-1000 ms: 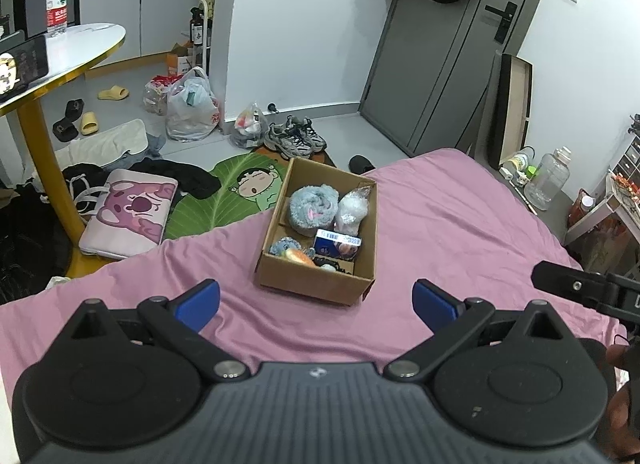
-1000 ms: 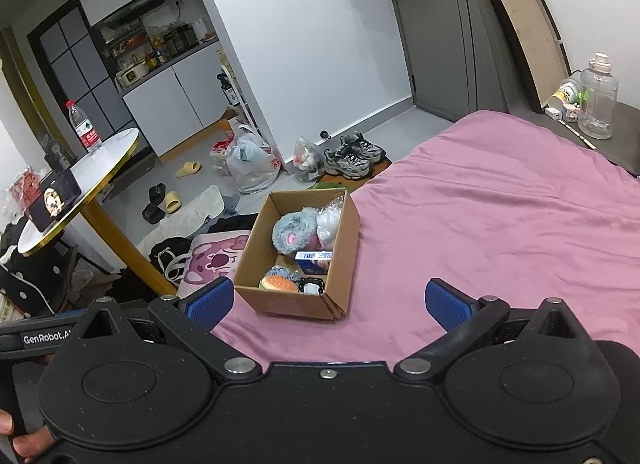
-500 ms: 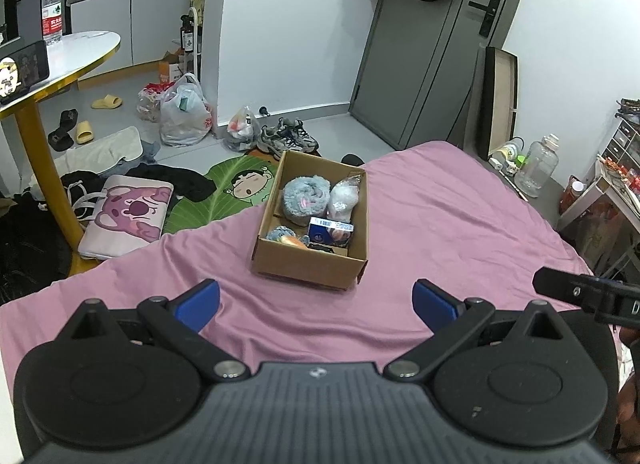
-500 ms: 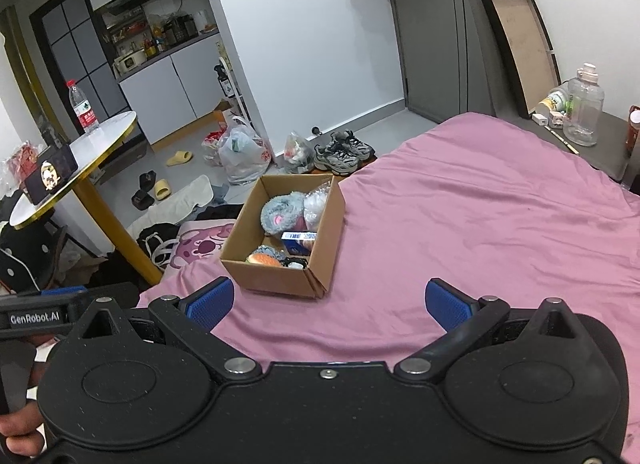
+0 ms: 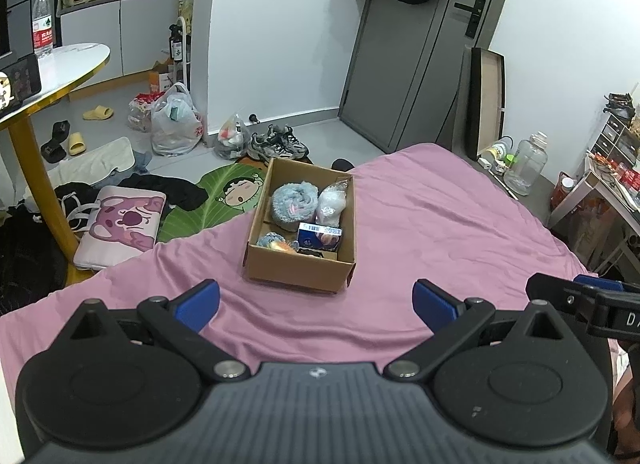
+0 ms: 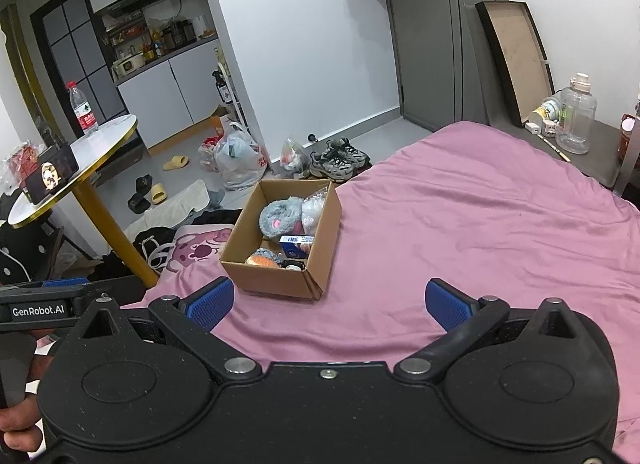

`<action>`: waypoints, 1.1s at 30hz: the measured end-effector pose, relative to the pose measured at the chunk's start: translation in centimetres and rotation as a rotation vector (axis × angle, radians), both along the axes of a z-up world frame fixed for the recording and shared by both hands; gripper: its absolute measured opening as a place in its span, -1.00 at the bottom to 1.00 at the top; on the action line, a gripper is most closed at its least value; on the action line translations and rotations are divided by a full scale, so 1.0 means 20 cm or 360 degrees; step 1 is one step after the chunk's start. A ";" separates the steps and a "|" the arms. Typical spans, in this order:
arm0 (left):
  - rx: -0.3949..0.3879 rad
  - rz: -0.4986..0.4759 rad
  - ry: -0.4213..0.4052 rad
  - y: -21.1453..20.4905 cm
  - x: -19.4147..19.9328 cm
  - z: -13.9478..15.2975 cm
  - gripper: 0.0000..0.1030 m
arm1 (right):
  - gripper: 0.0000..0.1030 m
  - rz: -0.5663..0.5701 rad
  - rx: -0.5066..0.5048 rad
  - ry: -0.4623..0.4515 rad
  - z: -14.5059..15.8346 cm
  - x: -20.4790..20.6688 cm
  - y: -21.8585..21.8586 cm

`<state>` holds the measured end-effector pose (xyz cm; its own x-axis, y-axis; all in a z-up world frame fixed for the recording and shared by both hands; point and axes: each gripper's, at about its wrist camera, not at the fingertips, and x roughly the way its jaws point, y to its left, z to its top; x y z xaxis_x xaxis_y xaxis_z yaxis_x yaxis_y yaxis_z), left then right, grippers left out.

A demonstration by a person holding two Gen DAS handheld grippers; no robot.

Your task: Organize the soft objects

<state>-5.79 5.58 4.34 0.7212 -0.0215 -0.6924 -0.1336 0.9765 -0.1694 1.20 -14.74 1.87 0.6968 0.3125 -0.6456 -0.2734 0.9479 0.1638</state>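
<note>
So there's a cardboard box (image 5: pixel 300 264) sitting on the pink bedsheet (image 5: pixel 440 232), near the edge of the bed that faces the floor clutter. Inside it, at the far end, a fuzzy blue-grey plush (image 5: pixel 291 200) sits right beside a clear bag of something pale pink and white (image 5: pixel 332 202), the two touching. In front of them a small blue-and-white carton (image 5: pixel 319 233) lies across the divider, and the near compartment has a small blue fuzzy thing (image 5: pixel 267 239) with something orange (image 5: pixel 282 246) right against it. There's also a dark item in the near corner, can't make out what it is.

Both tools hang above the sheet on the near side of the box, well apart from it. The left gripper (image 5: pixel 316 298) is spread wide with nothing between its blue pads (image 5: pixel 198 302). Same deal with the right gripper (image 6: pixel 329 302): jaws wide apart, nothing held, box just ahead and a bit left of it.

Off the bed there's a round white table (image 6: pixel 100 144) with a water bottle (image 6: pixel 84 106) on it, and a pair of sneakers (image 5: pixel 280 144) on the floor by the grey door (image 5: pixel 404 60).
</note>
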 end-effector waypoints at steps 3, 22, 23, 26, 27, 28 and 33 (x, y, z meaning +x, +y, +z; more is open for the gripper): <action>-0.0001 0.0001 -0.0002 0.00 0.00 0.00 0.98 | 1.00 -0.0001 0.0000 0.0000 0.00 0.00 0.00; 0.0014 -0.0010 -0.0005 -0.01 0.00 0.02 0.98 | 1.00 -0.0020 0.0011 0.0001 0.00 -0.01 -0.01; 0.0015 -0.0009 -0.0005 -0.01 0.00 0.03 0.98 | 1.00 -0.0021 0.0012 0.0001 0.00 -0.01 -0.02; 0.0013 -0.0009 -0.0006 -0.01 0.00 0.03 0.98 | 1.00 -0.0023 0.0014 0.0001 0.00 -0.01 -0.02; 0.0014 -0.0009 -0.0005 -0.01 0.00 0.02 0.98 | 1.00 -0.0023 0.0014 0.0002 0.00 -0.01 -0.02; 0.0014 -0.0010 -0.0005 -0.01 0.00 0.02 0.98 | 1.00 -0.0022 0.0014 0.0001 0.00 -0.01 -0.02; 0.0007 -0.0012 -0.0005 -0.02 0.00 0.03 0.98 | 1.00 -0.0022 0.0015 0.0001 0.00 -0.01 -0.02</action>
<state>-5.73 5.28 4.88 0.7232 -0.0238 -0.6902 -0.1258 0.9781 -0.1657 0.99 -15.09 1.84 0.7006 0.3092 -0.6431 -0.2602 0.9499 0.1732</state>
